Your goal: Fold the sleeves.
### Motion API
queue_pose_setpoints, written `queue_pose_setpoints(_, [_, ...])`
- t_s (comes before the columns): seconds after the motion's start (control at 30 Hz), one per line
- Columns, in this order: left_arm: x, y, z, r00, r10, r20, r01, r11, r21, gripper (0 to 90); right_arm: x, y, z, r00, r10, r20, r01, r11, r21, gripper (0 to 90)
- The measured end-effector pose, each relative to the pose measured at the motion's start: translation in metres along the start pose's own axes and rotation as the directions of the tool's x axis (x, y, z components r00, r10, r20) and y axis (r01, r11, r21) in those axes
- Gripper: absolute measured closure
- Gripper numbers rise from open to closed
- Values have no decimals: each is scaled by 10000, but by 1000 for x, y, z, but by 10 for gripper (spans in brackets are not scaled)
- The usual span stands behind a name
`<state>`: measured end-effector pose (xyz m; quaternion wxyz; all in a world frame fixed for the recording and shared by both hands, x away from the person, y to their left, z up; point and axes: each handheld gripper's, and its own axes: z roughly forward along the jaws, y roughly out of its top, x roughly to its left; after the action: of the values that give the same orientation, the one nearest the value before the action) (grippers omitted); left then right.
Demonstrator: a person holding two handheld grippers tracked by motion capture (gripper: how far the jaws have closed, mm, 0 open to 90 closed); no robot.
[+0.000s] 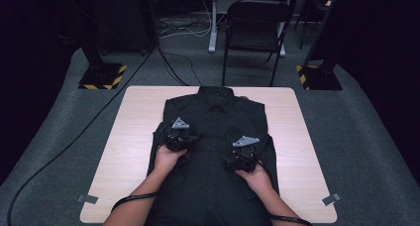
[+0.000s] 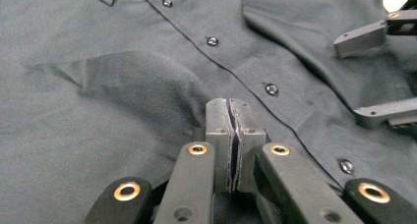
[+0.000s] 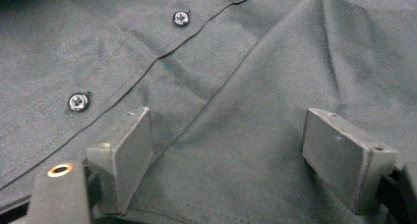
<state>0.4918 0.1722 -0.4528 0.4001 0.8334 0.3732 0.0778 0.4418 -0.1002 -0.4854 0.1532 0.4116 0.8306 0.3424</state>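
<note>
Folding the black shirt (image 1: 218,137) on the counter (image 1: 133,137), left gripper (image 2: 235,135) jaws pinched together on nothing visible, right gripper (image 3: 236,150) jaws wide over a fold, likely needing to close next.

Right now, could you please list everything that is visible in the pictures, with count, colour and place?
shirt: one, black, buttoned, lying flat front-up on the table, collar at the far side, sleeves folded in.
buttons: several, dark, in a row down the shirt front.
table: one, light wood top, in the middle of the grey floor.
tape pieces: two, grey, at the near corners of the table.
chair: one, black, behind the table.
stand bases: two, black with yellow stripes, left and right beyond the table.
cables: several, black and white, on the floor.
left gripper: one, black, jaws shut, over the shirt's left part.
right gripper: one, black, jaws open, over the folded cloth at the right.
</note>
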Motion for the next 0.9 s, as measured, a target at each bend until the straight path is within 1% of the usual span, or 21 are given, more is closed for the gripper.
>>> queue_pose_setpoints(0.13, [-4,-2,7,9996,225,-193,-221,9995,232,868,0,0,0,10000,0,0,0,10000,-10,189])
queue_pose_setpoints(0.23, [-5,-2,11,9995,223,-234,-216,9992,325,866,0,0,0,10000,12,-1,-12,10000,-6,189])
queue_pose_setpoints(0.33, [-9,-2,19,9993,263,-277,-249,9985,491,860,0,0,0,10000,9,0,-9,10000,-7,189])
queue_pose_setpoints(0.43, [-11,-3,24,9984,387,-410,-359,9972,662,853,0,0,0,10000,11,2,-11,10000,-7,188])
queue_pose_setpoints(0.6, [-13,-5,28,9975,513,-482,-471,9953,847,840,0,0,0,10000,1,-1,-1,10000,-10,188])
queue_pose_setpoints(0.77, [-16,-7,29,9964,722,-449,-673,9924,1027,778,0,0,0,10000,1,-2,-1,10000,-9,188])
queue_pose_setpoints(0.83, [-16,-6,28,9966,754,-324,-719,9926,980,726,0,0,0,10000,3,-2,-3,10000,-8,188])
queue_pose_setpoints(0.9, [-17,-4,25,9955,835,-438,-793,9927,909,673,0,0,0,10000,3,-1,-3,10000,-10,188])
